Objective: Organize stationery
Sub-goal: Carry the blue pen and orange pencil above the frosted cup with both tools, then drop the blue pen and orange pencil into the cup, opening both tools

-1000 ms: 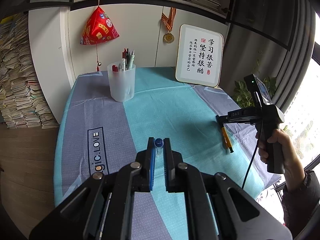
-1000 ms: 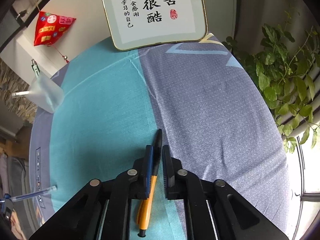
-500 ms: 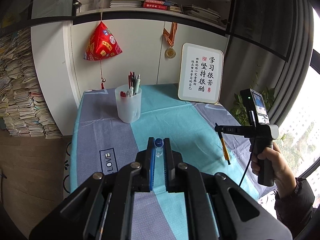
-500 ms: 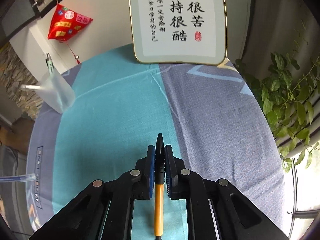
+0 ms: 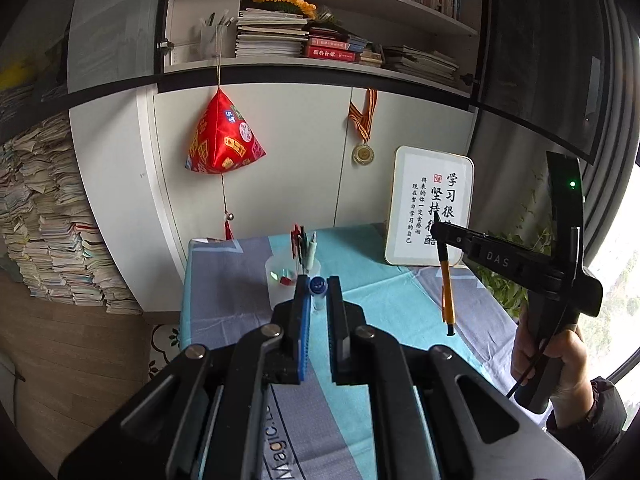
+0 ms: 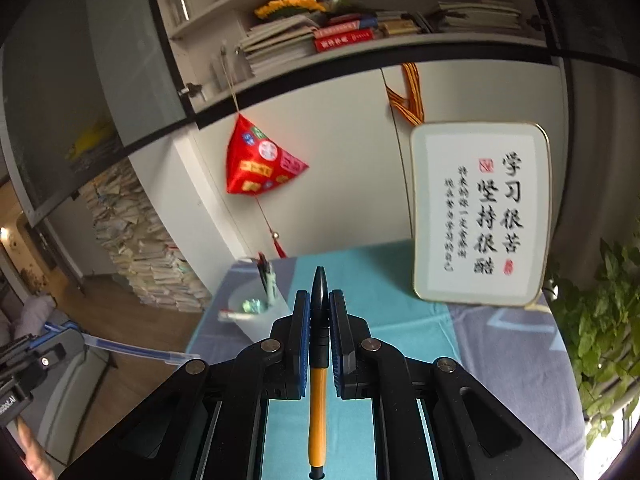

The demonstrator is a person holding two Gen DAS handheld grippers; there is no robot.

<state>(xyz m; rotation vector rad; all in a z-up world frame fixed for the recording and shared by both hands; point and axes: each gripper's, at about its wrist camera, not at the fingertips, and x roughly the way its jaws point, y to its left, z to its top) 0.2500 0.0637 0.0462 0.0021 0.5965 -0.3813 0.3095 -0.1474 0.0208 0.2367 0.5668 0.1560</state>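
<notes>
Tablecloth [image 5: 224, 280], pen cup [image 5: 280, 284], held pens.

My left gripper [image 5: 318, 298] is matte black with blue ribbed pads and round silver screws at the linkage pivots. My right gripper [image 5: 438, 227] carries "DAS" lettering, a green light and a black cable; my sleeve [image 5: 592, 408] is dark.

Ahead of you, white cabinet doors [image 5: 280, 152] stand under bookshelves [image 5: 320, 40]; paper stacks [image 5: 52, 232] rise from the wooden floor [image 5: 80, 352], and daylight enters at the right window [image 5: 624, 272].
</notes>
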